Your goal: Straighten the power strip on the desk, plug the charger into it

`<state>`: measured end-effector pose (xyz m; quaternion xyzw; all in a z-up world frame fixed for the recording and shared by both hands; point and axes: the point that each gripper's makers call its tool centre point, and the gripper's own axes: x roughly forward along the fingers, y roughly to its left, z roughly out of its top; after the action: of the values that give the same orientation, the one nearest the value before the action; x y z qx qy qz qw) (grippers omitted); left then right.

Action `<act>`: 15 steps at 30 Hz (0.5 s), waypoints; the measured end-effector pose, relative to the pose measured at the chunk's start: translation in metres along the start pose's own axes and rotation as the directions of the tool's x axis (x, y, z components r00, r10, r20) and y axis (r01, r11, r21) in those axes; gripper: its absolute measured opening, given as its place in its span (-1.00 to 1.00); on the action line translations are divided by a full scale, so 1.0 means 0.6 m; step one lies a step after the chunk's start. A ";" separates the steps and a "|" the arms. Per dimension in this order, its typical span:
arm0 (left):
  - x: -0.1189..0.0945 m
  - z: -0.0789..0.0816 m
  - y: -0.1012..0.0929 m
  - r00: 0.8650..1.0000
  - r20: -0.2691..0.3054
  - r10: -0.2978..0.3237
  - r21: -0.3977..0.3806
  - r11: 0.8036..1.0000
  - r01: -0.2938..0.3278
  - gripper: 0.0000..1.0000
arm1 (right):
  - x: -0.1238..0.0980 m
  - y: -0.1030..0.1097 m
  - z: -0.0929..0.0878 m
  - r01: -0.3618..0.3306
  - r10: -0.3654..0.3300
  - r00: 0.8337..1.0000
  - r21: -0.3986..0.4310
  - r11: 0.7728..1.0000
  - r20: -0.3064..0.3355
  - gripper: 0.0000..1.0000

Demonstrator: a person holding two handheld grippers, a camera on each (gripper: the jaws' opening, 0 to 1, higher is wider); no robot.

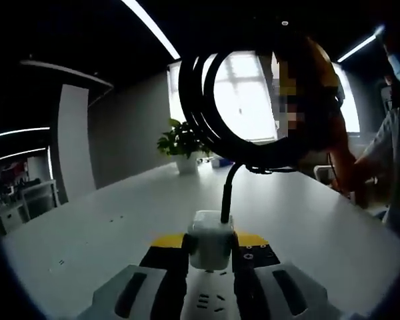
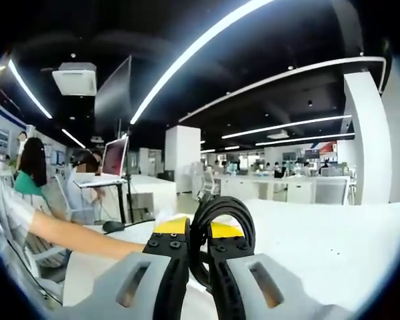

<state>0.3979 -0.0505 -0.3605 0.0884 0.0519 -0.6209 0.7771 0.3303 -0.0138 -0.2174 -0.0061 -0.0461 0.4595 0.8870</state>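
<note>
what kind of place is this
Most likely an open-plan office. Long ceiling light strips run over rows of white desks, a person sits near a raised monitor, and a potted plant stands on the white table by a window.

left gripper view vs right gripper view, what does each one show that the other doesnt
Left gripper view: the left gripper shut on the white charger above the power strip, a potted plant and a bright window.
Right gripper view: the right gripper shut on the looped cable, a laptop on a stand, an open office.
Both: the black cable coil and the white desk.
</note>
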 end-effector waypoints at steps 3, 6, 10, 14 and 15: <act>0.001 -0.004 0.000 1.000 -0.005 -0.005 0.000 1.000 0.005 -0.53 | 0.001 -0.001 -0.003 0.000 0.000 1.000 0.002 1.000 -0.002 -0.86; 0.002 -0.010 -0.001 1.000 -0.020 -0.004 0.010 1.000 0.004 -0.53 | 0.000 -0.002 -0.008 0.001 -0.001 1.000 0.004 1.000 -0.007 -0.86; 0.003 -0.011 -0.003 1.000 -0.024 -0.009 0.014 1.000 0.010 -0.53 | -0.003 -0.004 -0.011 0.001 -0.001 1.000 0.018 1.000 0.003 -0.86; 0.004 -0.012 -0.002 1.000 -0.027 -0.014 0.020 1.000 0.015 -0.53 | -0.005 -0.008 -0.011 0.000 -0.001 1.000 0.032 0.999 0.015 -0.86; 0.004 -0.012 -0.002 1.000 -0.026 -0.015 0.019 1.000 0.016 -0.53 | -0.005 -0.008 -0.011 0.000 0.000 1.000 0.034 0.999 0.017 -0.86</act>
<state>0.3974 -0.0516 -0.3680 0.1034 0.0569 -0.6262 0.7707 0.3332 -0.0188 -0.2239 0.0128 -0.0457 0.4602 0.8866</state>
